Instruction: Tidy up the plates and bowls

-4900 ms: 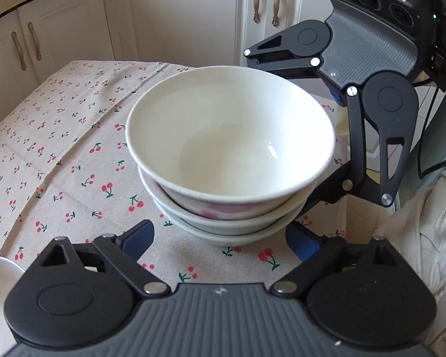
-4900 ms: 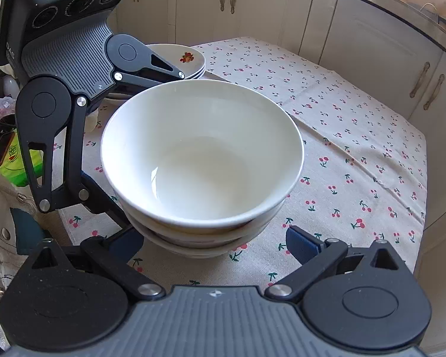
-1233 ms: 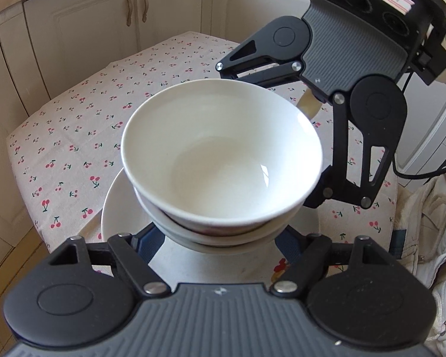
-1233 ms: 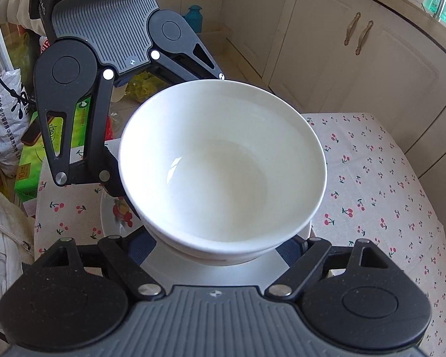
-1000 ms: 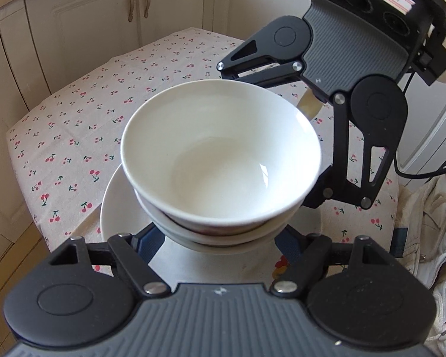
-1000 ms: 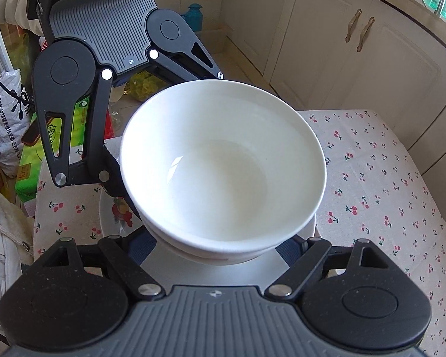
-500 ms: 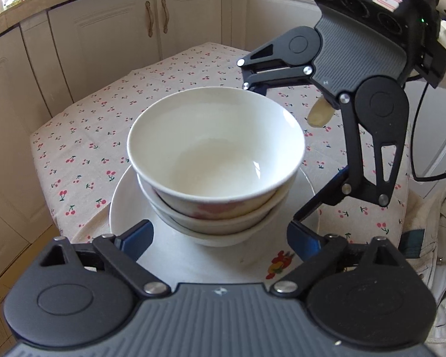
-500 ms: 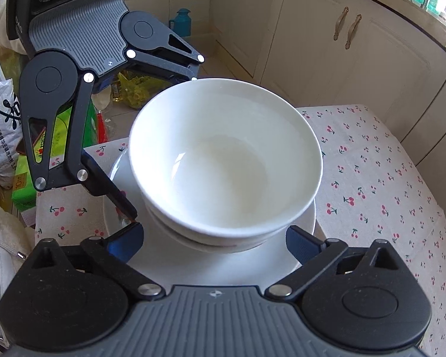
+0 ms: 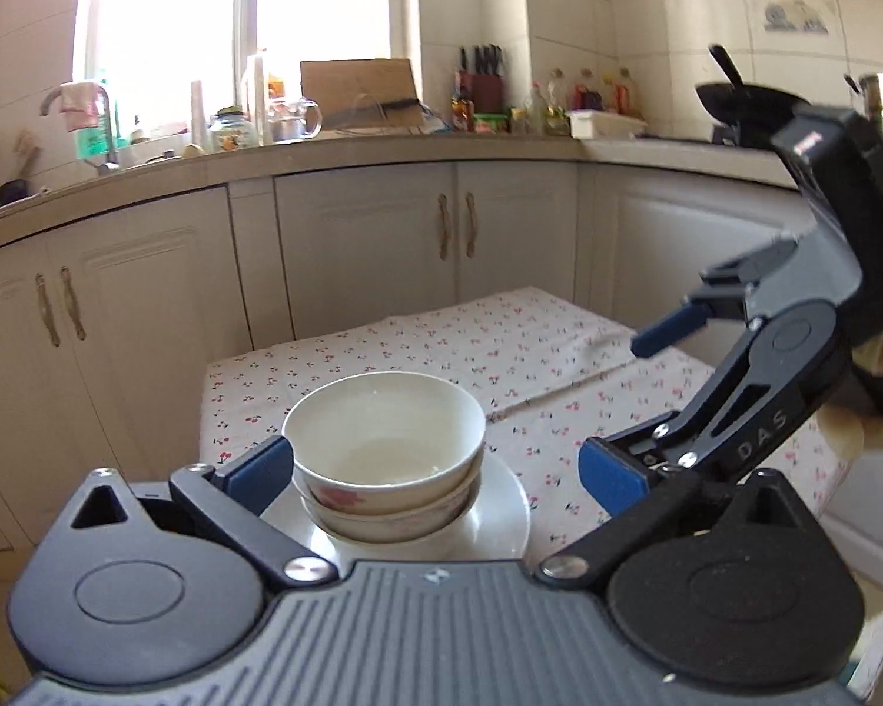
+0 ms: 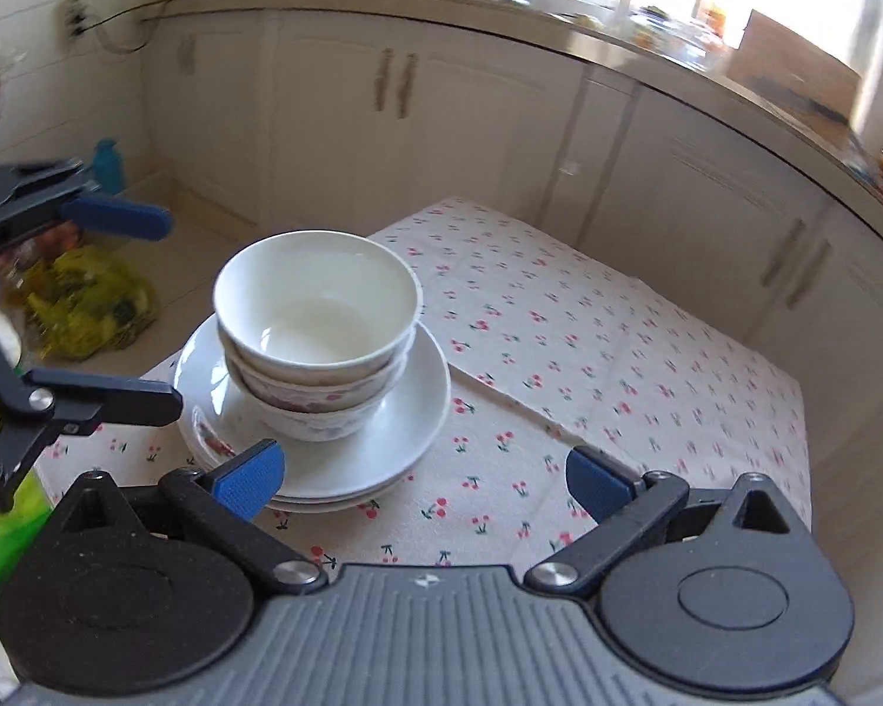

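Both grippers are now standing back from the stack of bowls (image 10: 318, 335) that they were clasping a second ago, and the stack is now sitting unheld on the plates (image 10: 382, 441). The left gripper (image 9: 435, 468) and the right gripper (image 10: 424, 473) have both just been opening their jaws, which are now spread wide with nothing pressed between the blue pads (image 9: 259, 470).

In the right wrist view the bowls are nesting upright, three deep, a plain white one on top and two with a reddish flower print under it. They are resting in the middle of a white plate that is itself lying on at least one more plate, whose printed rim is peeking out at the left. The plates are lying at the near left corner of the tabletop (image 10: 647, 365), which is wearing a cherry-print cloth. The right gripper's left pad is overlapping the plate's rim in that view, but whether it is touching cannot be told.

In the left wrist view the stack is showing just beyond the left pad, and the right gripper is hanging at the right, clear of the dishes, with a person's hand (image 9: 853, 429) partly showing behind it. Cream cabinets (image 9: 371, 247) are running behind the tabletop, and a yellow-green bag (image 10: 82, 306) is lying on the floor past its left edge.
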`<state>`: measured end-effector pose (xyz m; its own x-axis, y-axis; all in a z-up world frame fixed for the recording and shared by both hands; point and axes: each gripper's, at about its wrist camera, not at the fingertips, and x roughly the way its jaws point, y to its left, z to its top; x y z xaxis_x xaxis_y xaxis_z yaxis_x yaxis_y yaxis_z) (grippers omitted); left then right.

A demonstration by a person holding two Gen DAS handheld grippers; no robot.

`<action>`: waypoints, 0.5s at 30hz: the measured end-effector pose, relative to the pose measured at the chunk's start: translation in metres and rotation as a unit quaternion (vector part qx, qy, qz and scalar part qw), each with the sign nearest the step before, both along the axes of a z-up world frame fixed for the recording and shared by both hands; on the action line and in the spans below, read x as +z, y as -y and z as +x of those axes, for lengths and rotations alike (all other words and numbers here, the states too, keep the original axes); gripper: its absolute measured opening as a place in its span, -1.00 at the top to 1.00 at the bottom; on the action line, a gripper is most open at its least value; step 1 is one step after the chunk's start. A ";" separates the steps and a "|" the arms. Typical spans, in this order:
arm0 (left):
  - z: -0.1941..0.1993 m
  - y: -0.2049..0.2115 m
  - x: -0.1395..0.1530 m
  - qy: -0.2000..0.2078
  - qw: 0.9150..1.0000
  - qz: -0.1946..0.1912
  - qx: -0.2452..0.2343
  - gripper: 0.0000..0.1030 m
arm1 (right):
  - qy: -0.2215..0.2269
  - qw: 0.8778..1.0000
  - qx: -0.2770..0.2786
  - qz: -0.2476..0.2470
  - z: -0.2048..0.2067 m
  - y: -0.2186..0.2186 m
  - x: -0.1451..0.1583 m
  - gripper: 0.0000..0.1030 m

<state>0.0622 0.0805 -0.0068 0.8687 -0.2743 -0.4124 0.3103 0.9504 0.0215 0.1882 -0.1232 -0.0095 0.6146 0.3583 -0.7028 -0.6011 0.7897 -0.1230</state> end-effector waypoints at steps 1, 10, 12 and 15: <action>-0.006 0.004 0.001 -0.001 1.000 -0.012 0.013 -0.99 | -0.005 1.000 -0.026 0.013 -0.004 0.005 0.000 -1.00; -0.035 0.039 -0.003 -0.051 0.989 -0.010 0.138 -0.99 | 0.021 0.992 -0.122 0.040 -0.064 0.030 -0.009 -1.00; -0.042 0.037 -0.001 -0.049 0.988 -0.024 0.144 -0.99 | 0.027 0.990 -0.128 0.046 -0.073 0.034 -0.006 -1.00; -0.053 0.037 0.001 -0.042 0.987 -0.032 0.151 -0.99 | 0.030 0.990 -0.126 0.052 -0.080 0.037 -0.003 -1.00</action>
